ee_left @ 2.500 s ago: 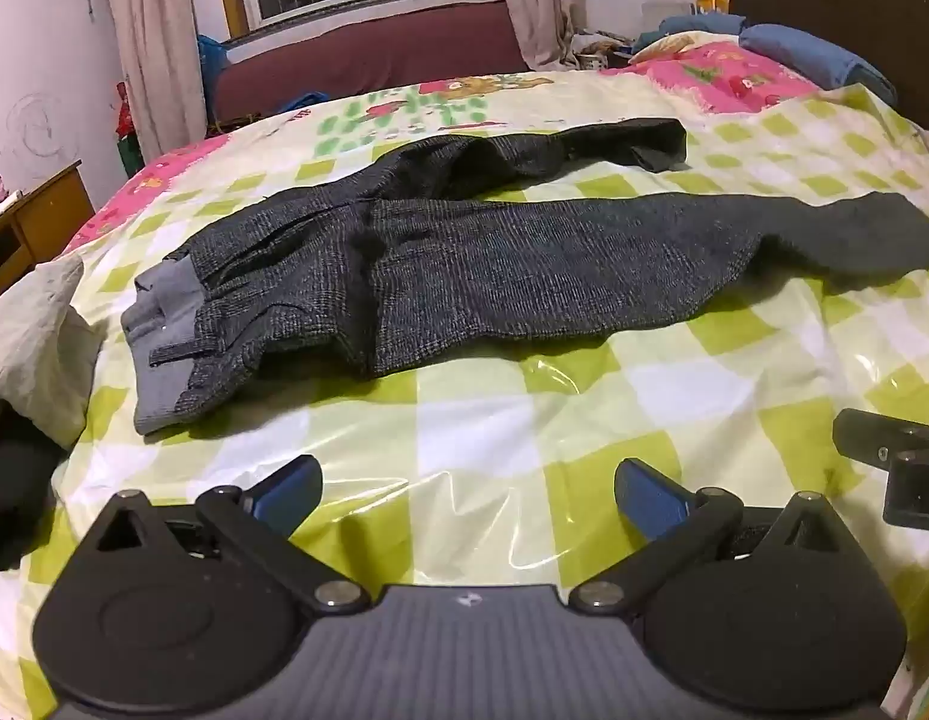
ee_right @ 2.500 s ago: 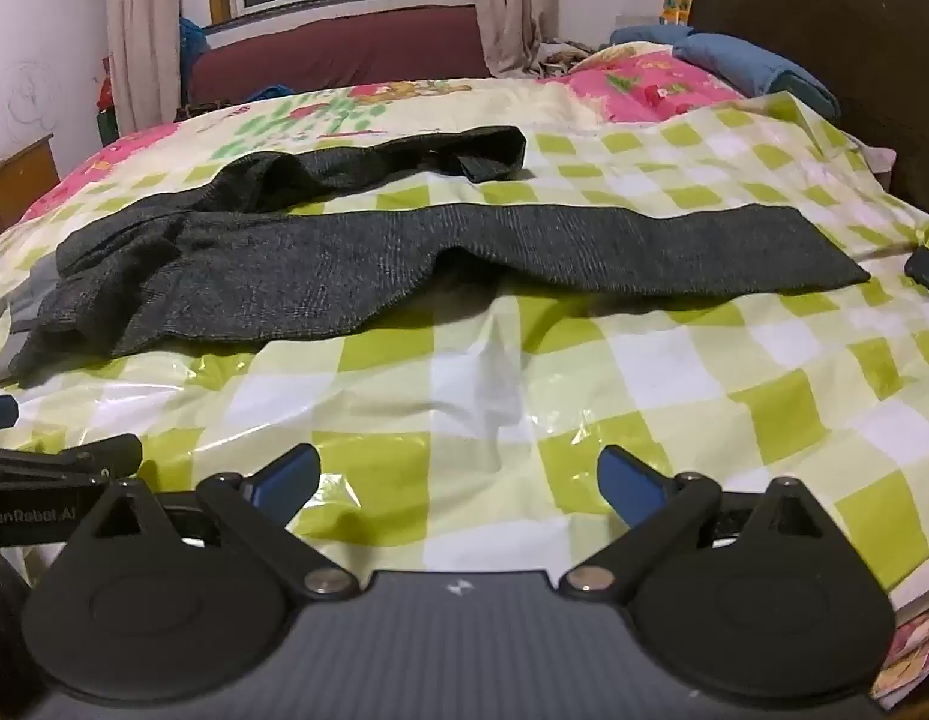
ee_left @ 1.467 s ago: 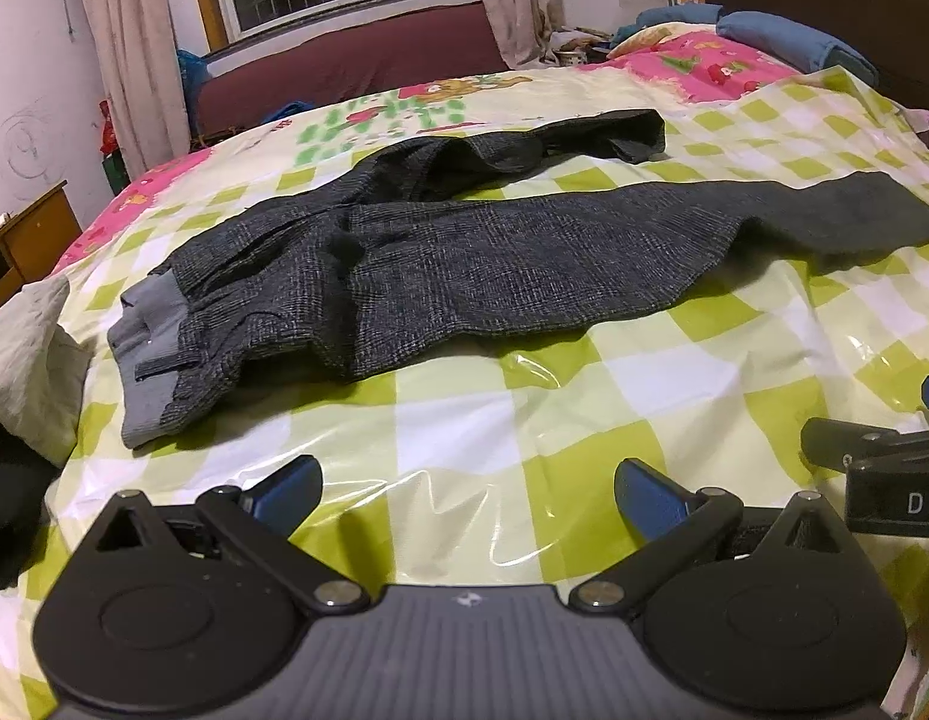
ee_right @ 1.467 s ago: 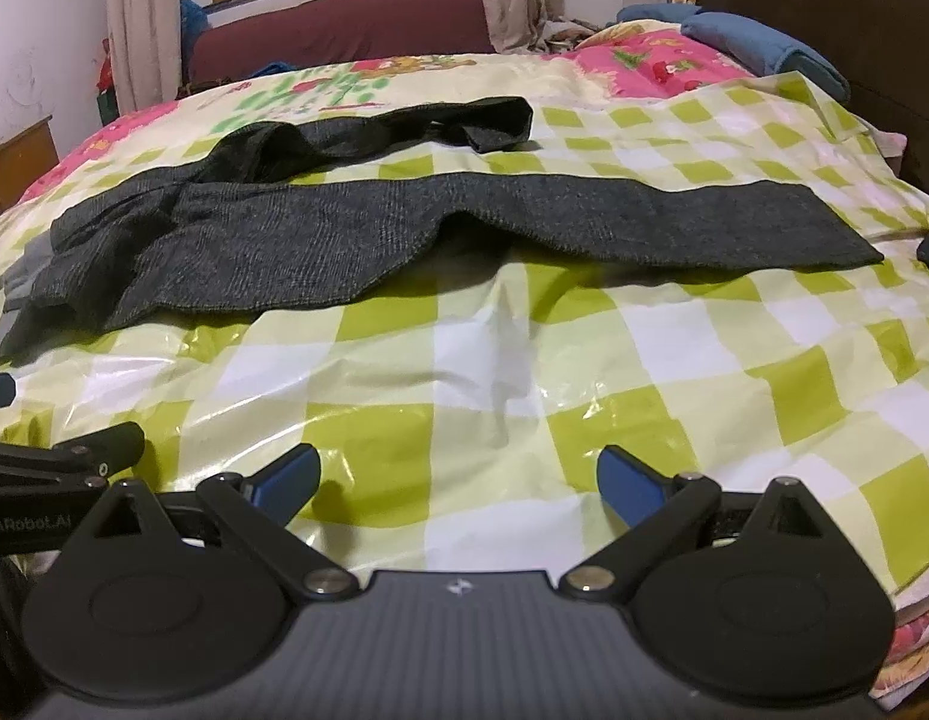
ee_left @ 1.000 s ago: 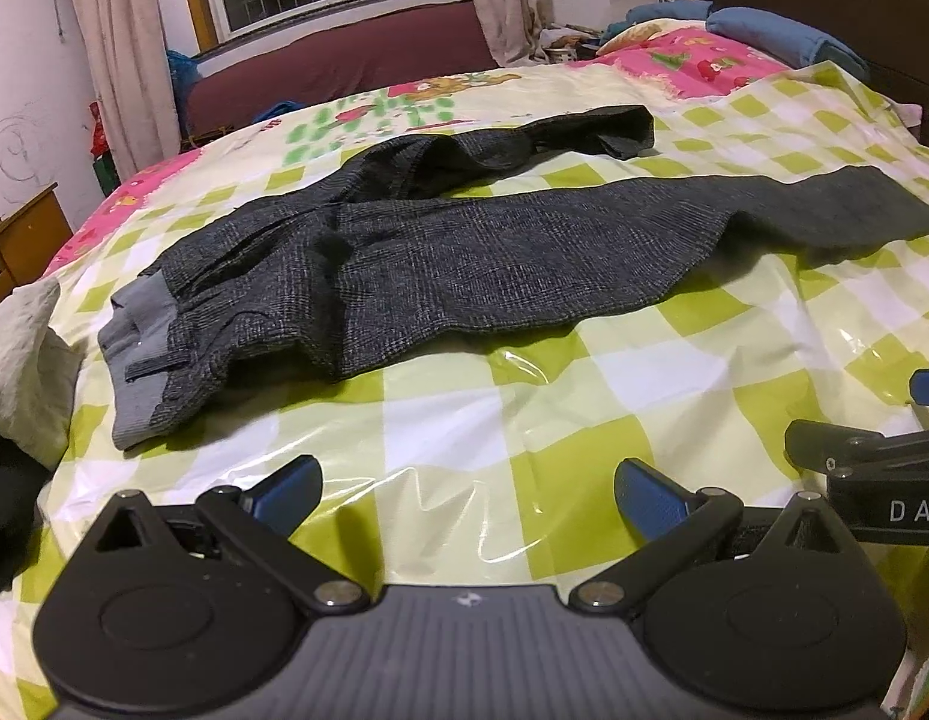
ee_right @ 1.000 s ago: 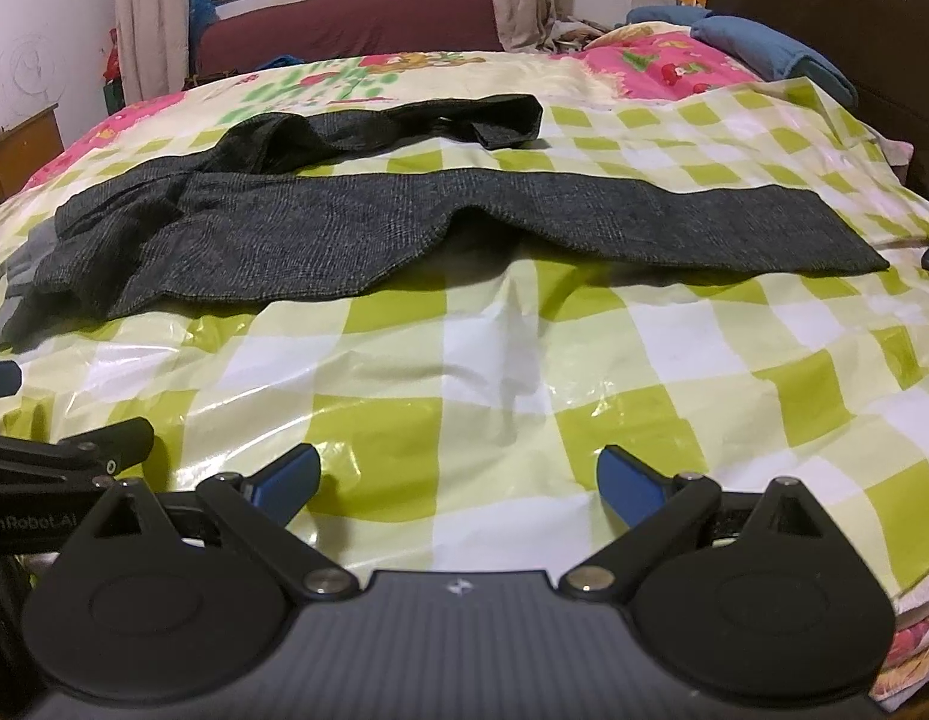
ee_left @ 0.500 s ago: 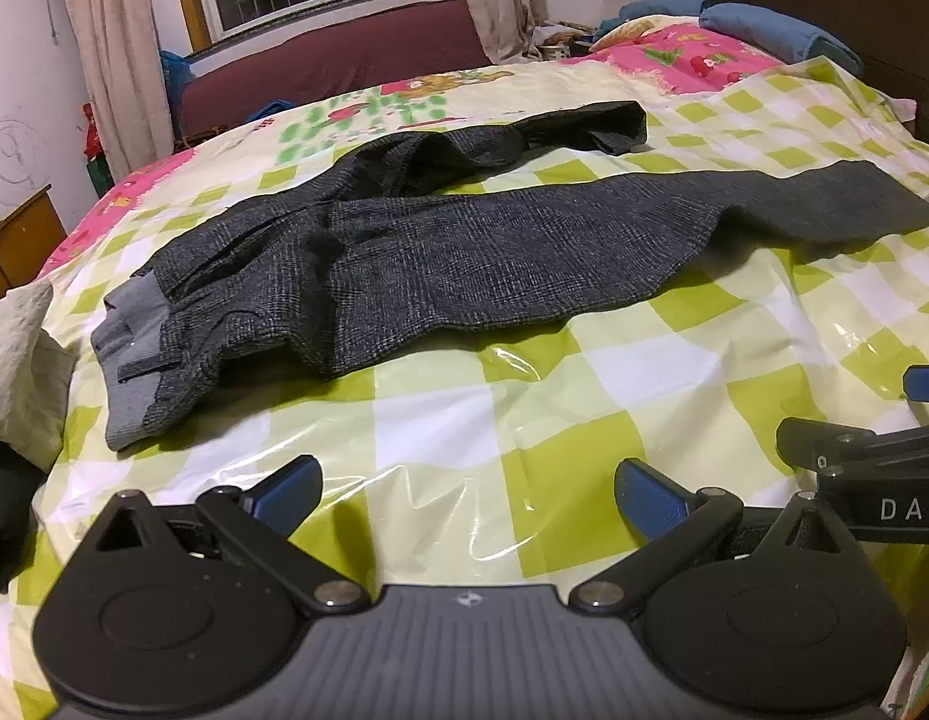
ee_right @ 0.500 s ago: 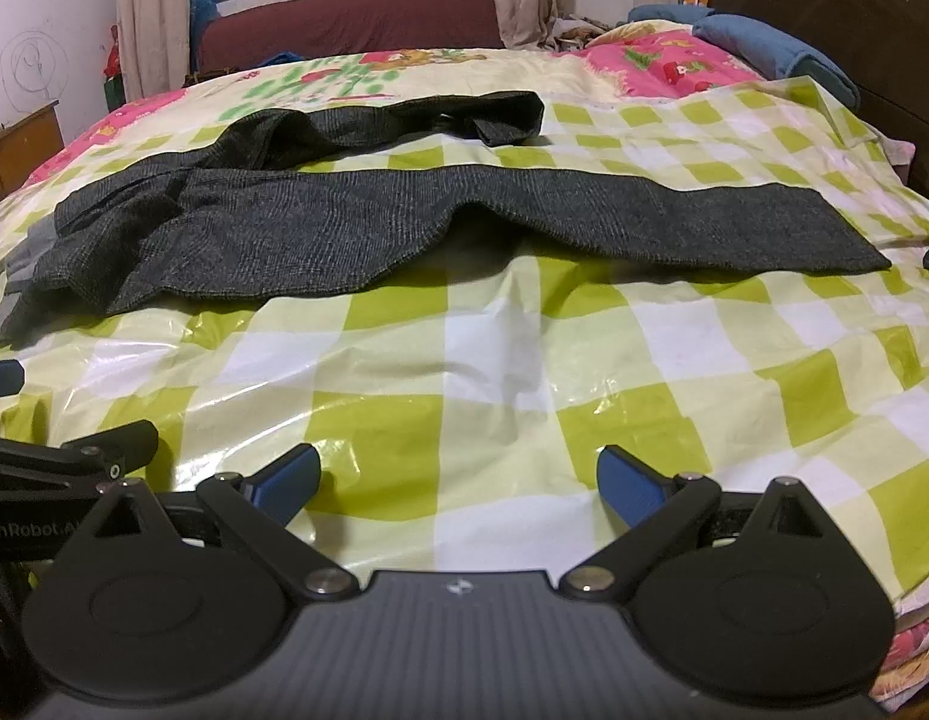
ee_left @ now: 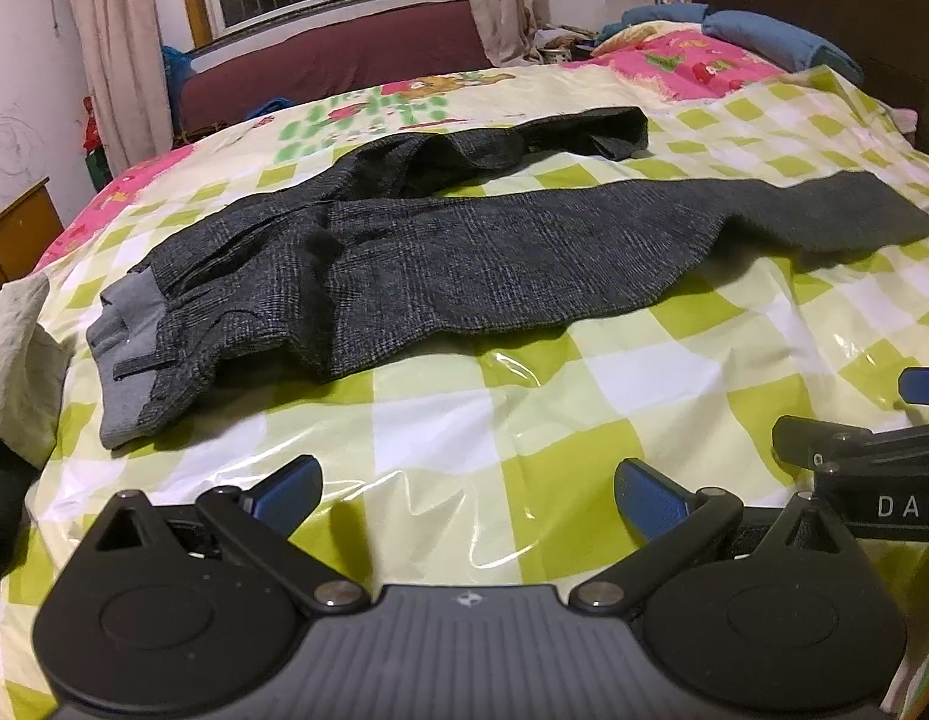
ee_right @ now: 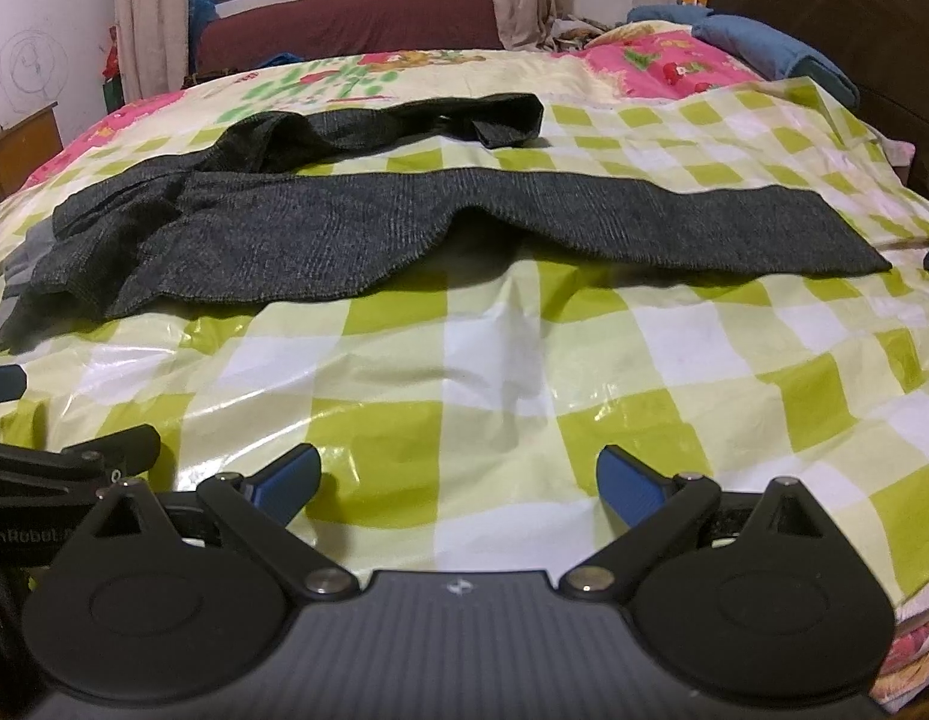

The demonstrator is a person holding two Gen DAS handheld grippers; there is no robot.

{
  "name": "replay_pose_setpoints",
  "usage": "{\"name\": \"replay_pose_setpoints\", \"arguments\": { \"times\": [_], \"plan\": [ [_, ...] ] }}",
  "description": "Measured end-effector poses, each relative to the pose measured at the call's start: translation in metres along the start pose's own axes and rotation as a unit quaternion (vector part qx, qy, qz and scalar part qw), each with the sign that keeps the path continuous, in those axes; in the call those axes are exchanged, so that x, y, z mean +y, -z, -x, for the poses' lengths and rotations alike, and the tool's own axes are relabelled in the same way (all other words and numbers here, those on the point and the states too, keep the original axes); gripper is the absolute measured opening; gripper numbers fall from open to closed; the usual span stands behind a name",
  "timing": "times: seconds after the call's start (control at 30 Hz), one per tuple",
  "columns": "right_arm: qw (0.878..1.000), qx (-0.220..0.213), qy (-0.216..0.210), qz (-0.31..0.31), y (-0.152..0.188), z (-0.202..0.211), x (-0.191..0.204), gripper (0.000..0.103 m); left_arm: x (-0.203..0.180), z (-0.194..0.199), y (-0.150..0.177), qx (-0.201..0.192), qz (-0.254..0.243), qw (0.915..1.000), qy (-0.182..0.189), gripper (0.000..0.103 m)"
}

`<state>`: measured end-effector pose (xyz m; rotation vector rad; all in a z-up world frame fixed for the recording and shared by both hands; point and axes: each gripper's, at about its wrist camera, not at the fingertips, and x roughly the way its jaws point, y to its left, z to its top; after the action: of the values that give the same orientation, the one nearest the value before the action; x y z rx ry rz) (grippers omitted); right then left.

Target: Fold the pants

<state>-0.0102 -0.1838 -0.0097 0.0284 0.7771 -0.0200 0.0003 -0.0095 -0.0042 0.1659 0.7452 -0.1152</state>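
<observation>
Dark grey checked pants (ee_left: pixel 464 252) lie spread across the bed, grey-lined waistband (ee_left: pixel 125 354) at the left. One leg runs flat to the right, and its cuff (ee_right: pixel 824 234) lies near the bed's right side. The other leg (ee_right: pixel 392 126) lies crumpled behind it. My left gripper (ee_left: pixel 467 492) is open above the green-and-white plastic sheet (ee_left: pixel 440 420), short of the pants. My right gripper (ee_right: pixel 458 480) is open too, nothing between its blue fingers (ee_right: pixel 629 483). Each gripper shows at the edge of the other's view.
A pale cloth bundle (ee_left: pixel 20 360) sits at the bed's left edge. Blue folded bedding (ee_left: pixel 782 42) and pink pillows (ee_left: pixel 674 66) lie at the far right by a dark headboard (ee_right: pixel 836 30). A maroon couch (ee_left: pixel 338 60) stands under the window. A wooden cabinet (ee_left: pixel 17 234) stands left.
Both cameras have shifted slightly, so the pants sit a little differently in each view. The pants have not moved, and both grippers stay open.
</observation>
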Motion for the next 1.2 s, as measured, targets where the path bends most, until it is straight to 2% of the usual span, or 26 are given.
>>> {"name": "replay_pose_setpoints", "arguments": {
  "times": [0.27, 0.43, 0.57, 0.67, 0.87, 0.9, 0.93, 0.97, 1.07, 1.13, 1.2],
  "plan": [
    [0.999, -0.019, -0.019, 0.024, -0.015, -0.002, 0.013, 0.098, 0.031, 0.002, -0.01, -0.013, 0.055, 0.9983, -0.013, 0.103],
    [0.997, -0.036, -0.042, 0.051, -0.032, -0.01, 0.032, 0.098, 0.062, -0.001, -0.017, -0.029, 0.055, 0.9964, -0.058, 0.103],
    [0.994, -0.044, -0.059, 0.077, -0.044, -0.021, 0.051, 0.098, 0.089, -0.015, -0.021, -0.02, 0.029, 0.9942, -0.101, 0.103],
    [0.991, -0.046, -0.076, 0.102, -0.052, -0.03, 0.069, 0.098, 0.104, -0.026, -0.024, -0.009, 0.025, 0.9954, -0.092, 0.103],
    [0.982, -0.045, -0.105, 0.148, -0.067, -0.053, 0.108, 0.098, 0.11, -0.052, -0.027, 0.003, -0.052, 0.9915, -0.119, 0.103],
    [0.981, -0.045, -0.11, 0.156, -0.068, -0.057, 0.115, 0.098, 0.111, -0.058, -0.027, 0.004, -0.064, 0.9901, -0.125, 0.099],
    [0.979, -0.045, -0.112, 0.165, -0.069, -0.061, 0.123, 0.098, 0.113, -0.063, -0.028, 0.003, -0.069, 0.9892, -0.129, 0.087],
    [0.977, -0.047, -0.115, 0.176, -0.07, -0.066, 0.132, 0.098, 0.117, -0.067, -0.028, 0.003, -0.068, 0.9888, -0.133, 0.068],
    [0.969, -0.048, -0.126, 0.207, -0.072, -0.077, 0.154, 0.096, 0.129, -0.074, -0.03, 0.004, -0.05, 0.9925, -0.112, 0.038],
    [0.962, -0.054, -0.138, 0.23, -0.072, -0.081, 0.166, 0.09, 0.134, -0.076, -0.029, -0.001, -0.045, 0.9932, -0.108, 0.032],
    [0.954, -0.053, -0.155, 0.252, -0.074, -0.088, 0.176, 0.072, 0.141, -0.074, -0.027, -0.006, -0.038, 0.9937, -0.105, 0.03]
  ]
}}
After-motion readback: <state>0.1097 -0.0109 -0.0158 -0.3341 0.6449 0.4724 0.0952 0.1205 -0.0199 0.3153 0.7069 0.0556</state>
